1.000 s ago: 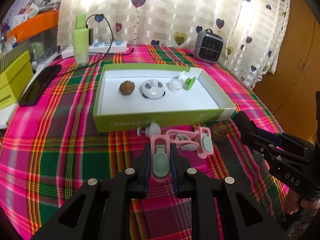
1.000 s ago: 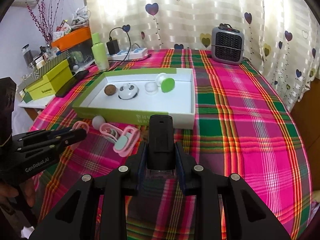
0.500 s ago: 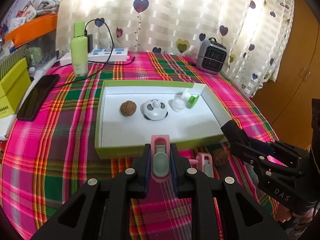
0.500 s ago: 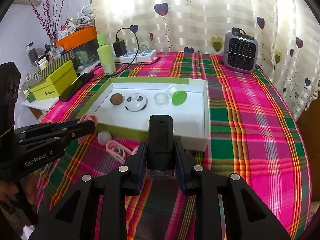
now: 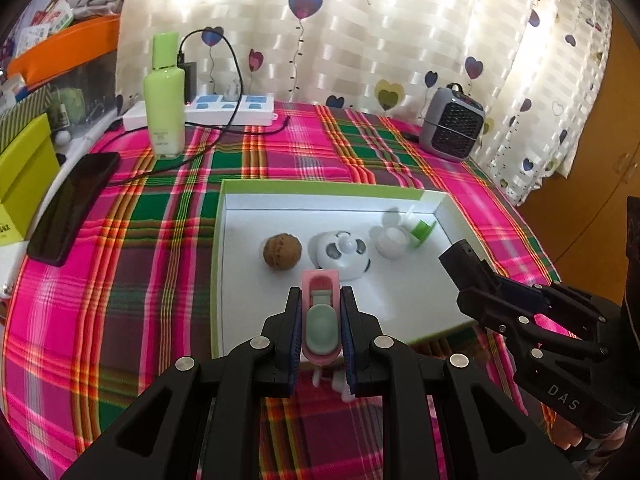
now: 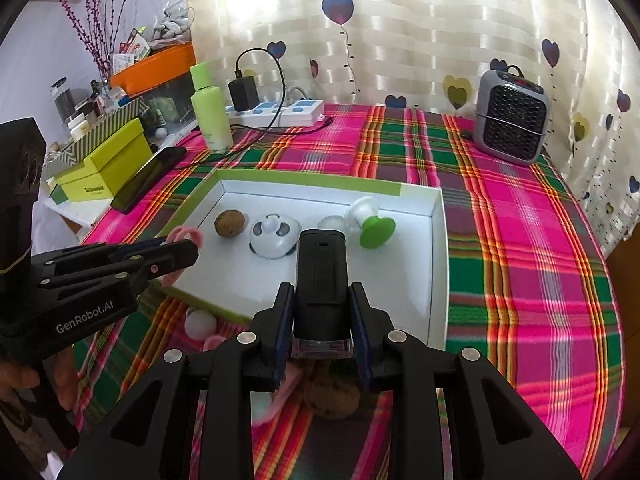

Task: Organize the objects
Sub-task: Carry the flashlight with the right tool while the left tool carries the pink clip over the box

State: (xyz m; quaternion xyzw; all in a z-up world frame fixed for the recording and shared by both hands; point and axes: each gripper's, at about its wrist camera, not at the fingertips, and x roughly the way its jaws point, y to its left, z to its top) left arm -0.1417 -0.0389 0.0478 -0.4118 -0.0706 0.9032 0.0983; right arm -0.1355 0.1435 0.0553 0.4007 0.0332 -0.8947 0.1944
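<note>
Gripping a pink clip (image 5: 321, 312) with a grey-green pad: left gripper (image 5: 320, 332), fingers closed tight on both sides of the clip, held above the near edge of the tray (image 5: 219, 240). Gripping a black block (image 6: 321, 280) with a clear base: right gripper (image 6: 322, 320), fingers partly closed against its two sides, held above the near part of the tray (image 6: 436, 264).

Tray: white inside, green rim, resting on a pink and green plaid cloth (image 5: 120, 280).

Inside the tray, in a row from left to right:
- walnut (image 5: 282, 251)
- round white gadget with grey patches (image 5: 341, 254), just beside the walnut
- small white cup (image 5: 392, 240)
- green-capped white piece (image 5: 420, 230), touching the cup

Outside the tray, on the cloth near its front wall, as seen from the right wrist:
- white ball (image 6: 200, 322)
- second walnut (image 6: 330, 398), under the gripper
- pink loops (image 6: 276, 396), partly hidden, count cannot be told

Around the tray:
- green bottle (image 5: 165, 96), upright at the far left
- white power strip (image 5: 230, 110) with a black charger (image 6: 243, 92) plugged in
- dark phone (image 5: 74, 206) at the left edge of the cloth
- yellow-green box (image 6: 108, 162) beyond the phone
- small grey heater (image 5: 452, 126) at the far right, before a heart-patterned curtain (image 5: 360, 32)

Person's fingers (image 6: 64, 376) wrapped around the left gripper's handle.
</note>
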